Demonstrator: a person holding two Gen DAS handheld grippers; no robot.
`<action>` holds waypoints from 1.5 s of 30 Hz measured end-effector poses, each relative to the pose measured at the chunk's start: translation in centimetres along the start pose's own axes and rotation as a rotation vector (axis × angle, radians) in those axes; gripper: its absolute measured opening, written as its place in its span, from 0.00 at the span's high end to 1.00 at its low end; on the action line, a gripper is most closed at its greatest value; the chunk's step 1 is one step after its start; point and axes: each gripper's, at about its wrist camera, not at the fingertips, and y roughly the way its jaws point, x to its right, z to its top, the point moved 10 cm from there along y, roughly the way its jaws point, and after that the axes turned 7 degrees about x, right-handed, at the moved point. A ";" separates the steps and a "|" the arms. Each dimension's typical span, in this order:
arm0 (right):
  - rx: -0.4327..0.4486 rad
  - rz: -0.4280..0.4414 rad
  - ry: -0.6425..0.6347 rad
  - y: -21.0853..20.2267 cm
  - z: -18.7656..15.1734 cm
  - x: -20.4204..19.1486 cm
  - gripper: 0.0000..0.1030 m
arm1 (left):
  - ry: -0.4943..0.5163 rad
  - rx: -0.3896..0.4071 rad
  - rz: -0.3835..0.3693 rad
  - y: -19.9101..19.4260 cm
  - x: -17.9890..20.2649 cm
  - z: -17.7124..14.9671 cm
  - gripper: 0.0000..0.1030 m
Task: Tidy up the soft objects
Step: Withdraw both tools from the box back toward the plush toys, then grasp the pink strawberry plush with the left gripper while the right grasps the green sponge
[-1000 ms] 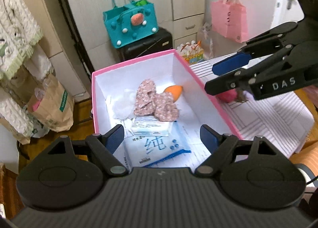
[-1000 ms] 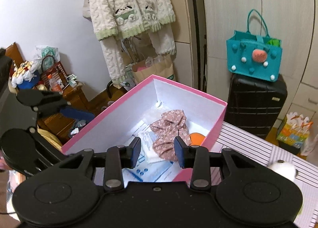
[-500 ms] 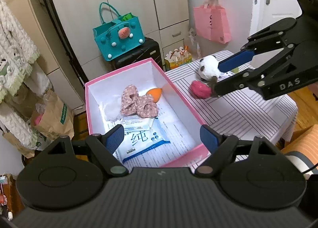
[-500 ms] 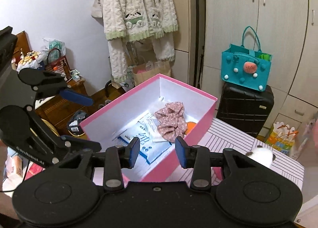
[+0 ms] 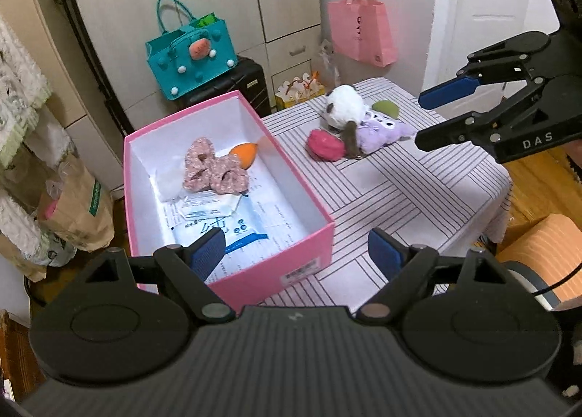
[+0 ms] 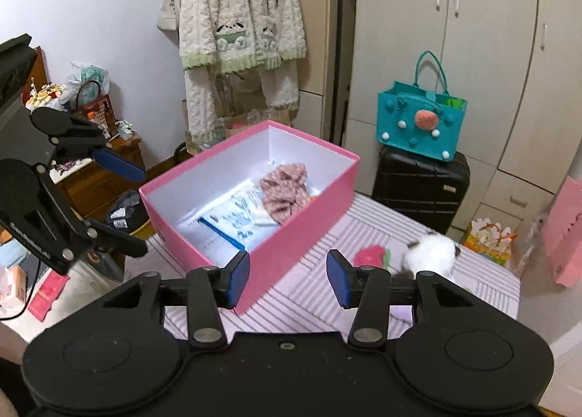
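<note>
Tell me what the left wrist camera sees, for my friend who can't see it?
An open pink box on a striped tablecloth holds a floral scrunchie, an orange sponge and tissue packs. Beside it lie a panda plush, a purple plush and a red ball. Both grippers, left and right, are open and empty.

We are seeing a teal felt bag (image 5: 191,56) sitting on a black suitcase (image 5: 232,87) at twelve o'clock. A pink paper bag (image 5: 362,33) is hanging at one o'clock, and a brown paper sack (image 5: 78,204) is leaning at nine o'clock.
</note>
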 end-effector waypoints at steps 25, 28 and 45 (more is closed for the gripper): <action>-0.018 -0.020 0.105 -1.7 -11.0 5.3 0.42 | 0.066 0.190 -0.032 3.6 7.9 1.0 0.12; -0.003 -0.024 0.123 -1.3 -11.6 6.5 0.41 | 0.052 0.192 -0.030 5.0 8.6 1.3 0.12; 0.130 -0.144 0.120 2.6 -12.8 16.1 0.39 | -0.079 0.262 0.118 14.9 9.9 4.3 0.18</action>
